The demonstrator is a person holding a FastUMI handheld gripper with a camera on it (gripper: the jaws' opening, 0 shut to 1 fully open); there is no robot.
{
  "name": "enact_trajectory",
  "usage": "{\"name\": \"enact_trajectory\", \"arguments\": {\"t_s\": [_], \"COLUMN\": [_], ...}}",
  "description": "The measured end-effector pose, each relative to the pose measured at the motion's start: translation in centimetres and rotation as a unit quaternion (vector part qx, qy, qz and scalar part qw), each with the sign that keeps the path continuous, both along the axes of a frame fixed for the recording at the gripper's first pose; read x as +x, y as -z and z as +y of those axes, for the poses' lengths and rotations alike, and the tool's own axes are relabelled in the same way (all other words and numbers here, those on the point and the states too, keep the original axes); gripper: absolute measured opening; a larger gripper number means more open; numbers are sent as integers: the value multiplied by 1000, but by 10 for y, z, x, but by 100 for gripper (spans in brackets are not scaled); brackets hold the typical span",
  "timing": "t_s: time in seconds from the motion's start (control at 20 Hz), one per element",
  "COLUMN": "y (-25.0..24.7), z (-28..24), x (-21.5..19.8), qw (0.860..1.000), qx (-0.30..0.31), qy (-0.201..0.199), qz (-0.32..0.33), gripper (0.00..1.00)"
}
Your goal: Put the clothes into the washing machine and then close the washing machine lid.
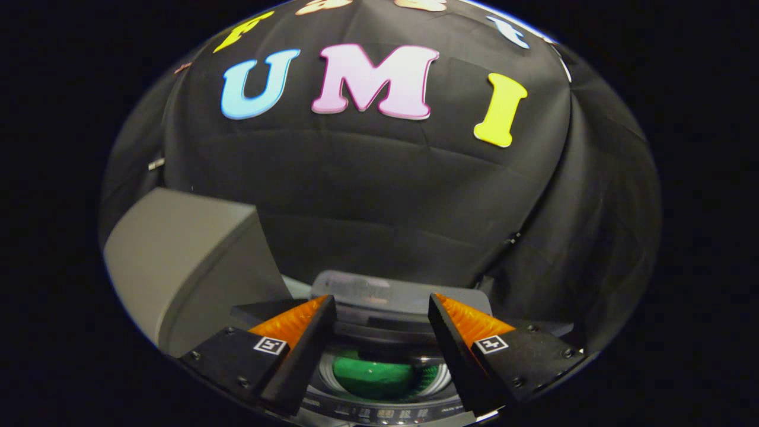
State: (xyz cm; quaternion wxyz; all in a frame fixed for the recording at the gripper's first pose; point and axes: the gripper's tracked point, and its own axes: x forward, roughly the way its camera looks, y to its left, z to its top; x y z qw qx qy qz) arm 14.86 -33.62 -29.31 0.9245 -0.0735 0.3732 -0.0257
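Above washing machine (379, 332), hand-held gripper (381, 303) open, empty

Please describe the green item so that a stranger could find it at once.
Start at the washing machine in front of the black cloth wall, beside a grey box. Look into its round drum, below the open gripper jaws. The green clothes lie inside, the sole green thing there.
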Motion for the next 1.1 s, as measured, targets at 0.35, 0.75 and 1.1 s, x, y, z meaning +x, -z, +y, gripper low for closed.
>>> {"name": "enact_trajectory", "arguments": {"t_s": [0.35,0.75,1.1], "y": [0,-101,-206], "z": [25,48,94], "x": [-40,5,12], "qw": [999,984,948], "qx": [21,81,99], "qy": [10,61,20], "qz": [-26,-148,-302], "gripper": [99,99,99]}}
